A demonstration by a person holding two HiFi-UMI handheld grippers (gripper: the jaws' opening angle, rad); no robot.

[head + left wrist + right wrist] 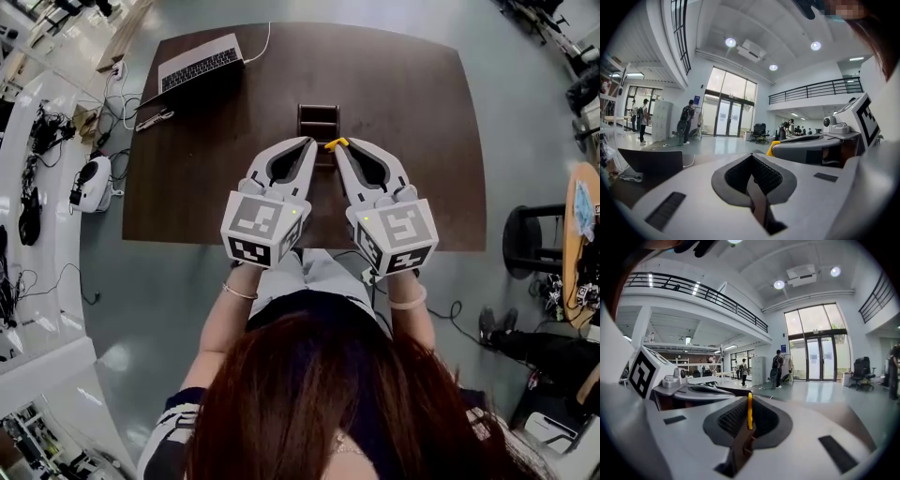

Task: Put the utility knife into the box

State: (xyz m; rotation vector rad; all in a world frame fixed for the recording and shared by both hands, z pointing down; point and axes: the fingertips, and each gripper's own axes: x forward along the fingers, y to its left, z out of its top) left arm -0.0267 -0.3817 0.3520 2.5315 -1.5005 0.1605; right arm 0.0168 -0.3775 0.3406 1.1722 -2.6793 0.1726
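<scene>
A yellow utility knife (336, 143) sticks out of the tips of my right gripper (338, 147), which is shut on it. In the right gripper view the knife (750, 410) stands edge-on as a thin yellow strip between the jaws of that gripper (749, 414). The dark wooden box (319, 122) lies on the brown table (412, 112), just beyond both sets of tips. My left gripper (312, 142) hangs beside the right one, shut with nothing in it. From the left gripper view, the gripper (753, 157) points level across the room, and the knife (772, 148) shows at the right.
An open laptop (198, 65) sits at the table's far left corner, with a cable and small tools beside it. A black stool (532, 240) stands to the right of the table. The person's knees are at the near edge.
</scene>
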